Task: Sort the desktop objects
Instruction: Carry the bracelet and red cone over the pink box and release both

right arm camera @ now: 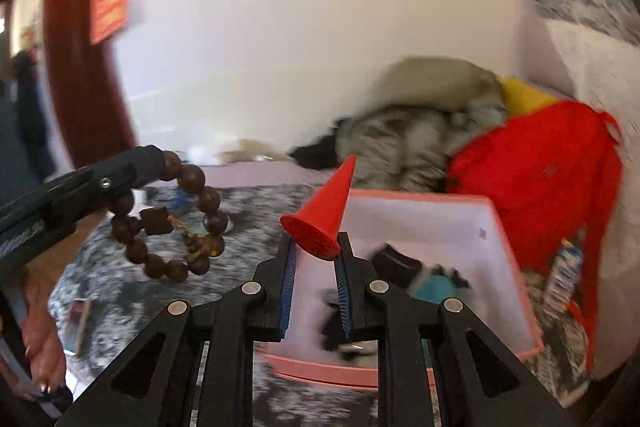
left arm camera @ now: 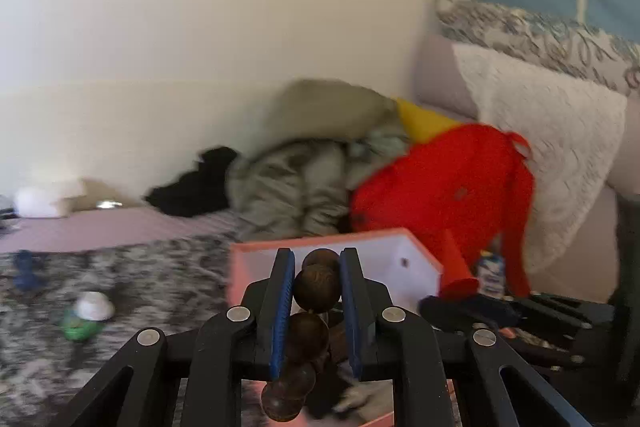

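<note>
My left gripper (left arm camera: 318, 267) is shut on a brown wooden bead bracelet (left arm camera: 316, 291), held above the near edge of the pink box (left arm camera: 420, 251). In the right wrist view the bracelet (right arm camera: 176, 223) hangs in a loop from the left gripper (right arm camera: 152, 163), left of the box. My right gripper (right arm camera: 316, 247) is shut on the base of a small red cone (right arm camera: 328, 211), held over the pink box (right arm camera: 508, 259). The cone also shows in the left wrist view (left arm camera: 456, 263). The box holds a black item (right arm camera: 394, 263) and a teal item (right arm camera: 436, 287).
The surface is a grey patterned blanket (left arm camera: 140, 279). A green bottle with a white cap (left arm camera: 86, 315) and a blue item (left arm camera: 26, 269) lie on it at left. A red bag (right arm camera: 540, 179), grey clothes (right arm camera: 400, 143) and pillows (left arm camera: 552, 131) lie behind the box. A small card (right arm camera: 80, 323) lies near left.
</note>
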`<state>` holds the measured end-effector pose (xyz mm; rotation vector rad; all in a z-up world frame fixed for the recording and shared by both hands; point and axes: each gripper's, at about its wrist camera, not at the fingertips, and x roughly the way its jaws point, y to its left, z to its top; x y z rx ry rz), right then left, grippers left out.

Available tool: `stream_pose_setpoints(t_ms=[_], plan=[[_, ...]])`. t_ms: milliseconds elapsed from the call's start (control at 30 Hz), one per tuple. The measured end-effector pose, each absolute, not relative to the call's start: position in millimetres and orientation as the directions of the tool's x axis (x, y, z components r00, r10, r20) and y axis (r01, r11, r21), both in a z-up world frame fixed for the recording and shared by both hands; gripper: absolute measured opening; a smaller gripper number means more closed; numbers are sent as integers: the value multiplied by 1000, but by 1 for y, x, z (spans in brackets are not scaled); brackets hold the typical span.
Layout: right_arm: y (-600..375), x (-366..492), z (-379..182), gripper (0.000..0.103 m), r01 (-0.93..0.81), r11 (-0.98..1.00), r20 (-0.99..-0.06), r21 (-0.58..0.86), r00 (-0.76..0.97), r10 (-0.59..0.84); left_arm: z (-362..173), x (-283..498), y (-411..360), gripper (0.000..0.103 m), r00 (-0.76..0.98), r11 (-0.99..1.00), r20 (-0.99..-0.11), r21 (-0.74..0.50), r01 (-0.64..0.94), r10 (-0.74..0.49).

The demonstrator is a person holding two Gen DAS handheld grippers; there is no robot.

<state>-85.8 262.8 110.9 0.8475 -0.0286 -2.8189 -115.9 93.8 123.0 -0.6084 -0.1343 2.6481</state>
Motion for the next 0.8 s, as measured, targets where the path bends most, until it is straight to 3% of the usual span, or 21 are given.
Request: stream_pose_setpoints(t_ms=[67,100,133,167,233,267,433,800], plan=[[281,-99,99,20,137,-987,-572,79,-805,-158,113,-129,110,22,-808,-897,-390,-187,-400,441],[290,-105,93,21,116,-990,-586,81,-798,-141,105,-136,117,49,-810,-900,-392,-184,-394,435],[298,-113,86,22,88,-993,-604,76,-788,-116,98,-144,123,86,-813,-904,-396,-184,-386,427],[305,-120,80,25,54,-997,-623,62,-778,-81,90,-153,122,94,-817,-912,-407,-203,-356,409],[315,-132,64,80,-39,-999,-659,7,-752,24,80,-165,113,95,-813,-916,-428,-252,-313,395],[318,-136,57,86,-70,-997,-666,-15,-744,62,78,-169,106,95,-807,-913,-437,-280,-297,397],[327,-143,53,86,-91,-996,-671,26,-740,50,73,-172,63,96,-817,-914,-453,-350,-205,357],[238,-141,63,88,66,-993,-627,99,-771,-114,45,-142,-49,96,-831,-984,-552,-175,39,65]])
